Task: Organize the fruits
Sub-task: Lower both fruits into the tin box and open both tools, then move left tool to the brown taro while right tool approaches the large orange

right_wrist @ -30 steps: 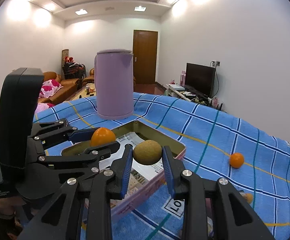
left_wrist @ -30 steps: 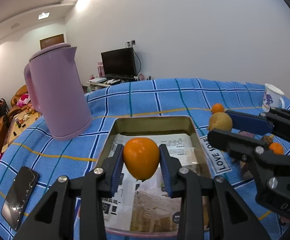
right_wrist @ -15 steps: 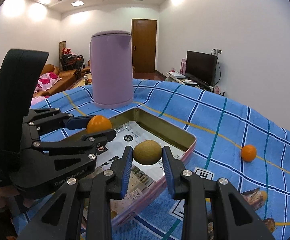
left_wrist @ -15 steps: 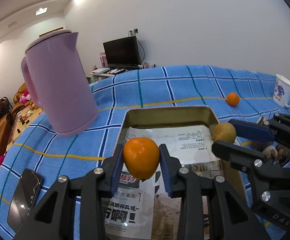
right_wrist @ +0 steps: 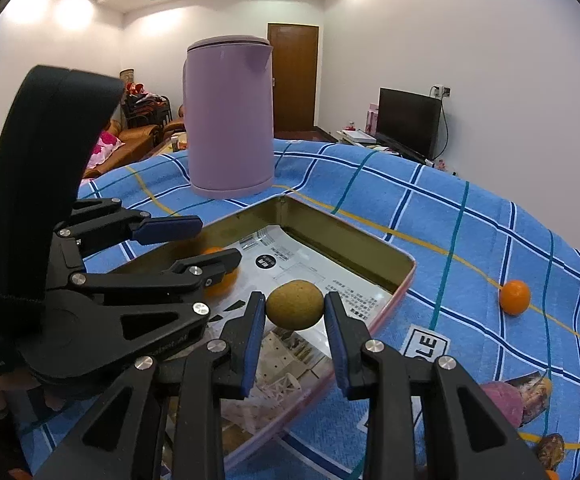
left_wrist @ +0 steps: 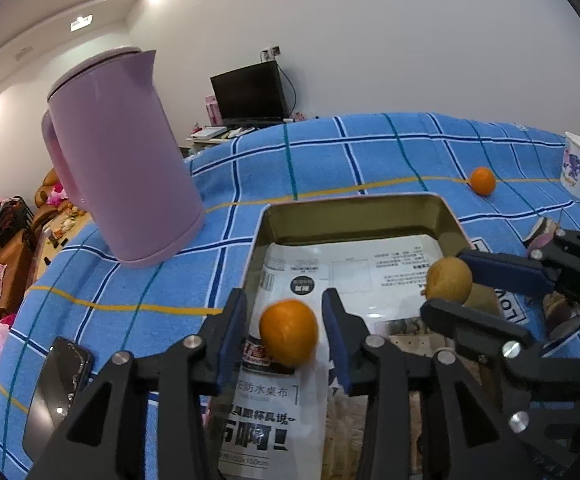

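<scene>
The left tongs [left_wrist: 285, 330] have just been opening; the orange [left_wrist: 288, 331] sits loose between their pads, blurred, over the tin tray [left_wrist: 354, 216]. Beside them, the right tongs [right_wrist: 294, 322] clamp the brownish fruit [right_wrist: 294, 309] above the tray's right rim. Beyond stand the purple kettle [right_wrist: 227, 136] and a small orange [right_wrist: 514, 296], on open worktop [right_wrist: 430, 200]. The tray's near edge is hidden.

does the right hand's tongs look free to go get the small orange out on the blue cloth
Probably not yet: the right tongs are shut on a brownish fruit over the tin tray. The small orange lies alone on the cloth, nothing blocking it.
</scene>
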Motion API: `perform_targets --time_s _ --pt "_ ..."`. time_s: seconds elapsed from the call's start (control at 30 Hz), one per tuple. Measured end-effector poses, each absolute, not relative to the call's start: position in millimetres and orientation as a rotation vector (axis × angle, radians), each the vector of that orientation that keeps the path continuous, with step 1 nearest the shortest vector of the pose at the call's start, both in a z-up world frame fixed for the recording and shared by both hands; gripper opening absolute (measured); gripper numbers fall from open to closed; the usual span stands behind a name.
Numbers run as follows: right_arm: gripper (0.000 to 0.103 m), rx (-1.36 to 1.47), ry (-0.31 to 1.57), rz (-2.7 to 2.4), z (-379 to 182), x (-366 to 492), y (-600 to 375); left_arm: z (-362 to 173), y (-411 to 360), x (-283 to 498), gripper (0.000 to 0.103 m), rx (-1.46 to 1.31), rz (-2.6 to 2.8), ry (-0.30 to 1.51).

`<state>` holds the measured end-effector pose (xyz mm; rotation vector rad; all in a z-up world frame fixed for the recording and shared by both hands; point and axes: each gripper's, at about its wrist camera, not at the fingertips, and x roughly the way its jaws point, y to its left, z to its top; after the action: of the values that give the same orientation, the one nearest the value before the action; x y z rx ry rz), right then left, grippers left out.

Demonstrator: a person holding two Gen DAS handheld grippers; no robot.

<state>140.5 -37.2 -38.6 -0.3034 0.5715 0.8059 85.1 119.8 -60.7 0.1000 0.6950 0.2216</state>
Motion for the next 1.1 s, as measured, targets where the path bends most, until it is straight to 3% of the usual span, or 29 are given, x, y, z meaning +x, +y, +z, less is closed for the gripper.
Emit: perform_targets --time_s 0.1,0.17,0.27,0.33,0.6,0.83,1.1 --pt "0.033 -0.302 0.580 0.803 -39.2 141.4 -37.3 -58.4 120.0 81.8 0.057 0.099 0.244 0.684" --pt "0.044 -0.294 0.576 0.793 -38.7 141.7 -39.6 -56.7 122.0 78.9 0.069 0.092 0.264 0.672" --pt "0.053 -0.271 0.566 0.788 -35.3 140.0 -46.4 -51.3 124.7 72.8 0.079 0.062 0.274 0.647" --pt "0.054 -0.263 0.557 0.783 -31.2 136.0 -51.8 -46.6 123.3 67.5 0.082 0.049 0.276 0.628" --pt "0.055 -0.285 0.524 0.648 -17.4 114.2 -114.3 -27.2 92.4 46.3 0.091 -0.007 0.192 0.547" --pt "0.064 -0.203 0.554 0.403 -18.9 109.9 -207.5 -24.7 34.7 42.1 0.091 0.014 0.064 0.542" --pt "0.064 -0.114 0.633 0.297 -28.7 121.2 -255.7 -34.8 -19.5 48.6 0.091 0.050 -0.026 0.565"
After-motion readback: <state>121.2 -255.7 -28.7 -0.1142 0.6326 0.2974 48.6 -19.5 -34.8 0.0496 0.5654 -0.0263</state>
